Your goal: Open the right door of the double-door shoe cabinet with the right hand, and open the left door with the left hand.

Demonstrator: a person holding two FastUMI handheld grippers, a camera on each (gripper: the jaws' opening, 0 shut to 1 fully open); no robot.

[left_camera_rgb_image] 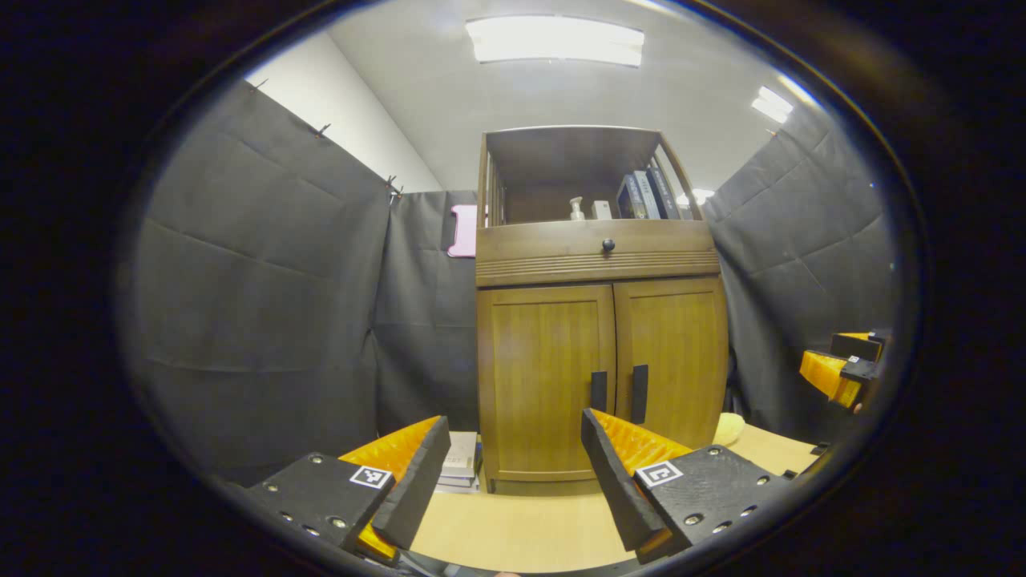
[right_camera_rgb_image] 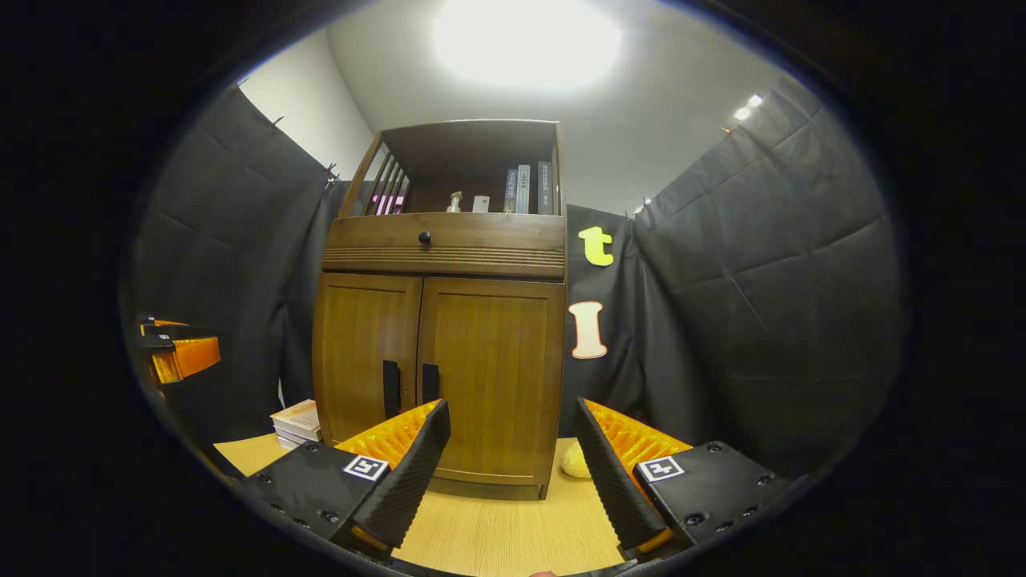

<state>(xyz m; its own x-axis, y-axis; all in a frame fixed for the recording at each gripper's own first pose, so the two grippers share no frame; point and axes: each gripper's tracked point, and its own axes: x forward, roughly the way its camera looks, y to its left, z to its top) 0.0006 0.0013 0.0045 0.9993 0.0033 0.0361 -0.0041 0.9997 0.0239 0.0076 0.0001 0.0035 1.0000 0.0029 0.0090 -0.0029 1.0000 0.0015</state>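
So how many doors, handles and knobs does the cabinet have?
Doors: 2, left door and right door, both closed
Handles: 2, left handle and right handle
Knobs: 1, drawer knob
Total: 5

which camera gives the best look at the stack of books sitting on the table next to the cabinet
The right gripper view: the stack of books sits in the open beside the cabinet, top cover and page edges visible. In the left gripper view the stack of books is partly hidden behind the left hand-held gripper.
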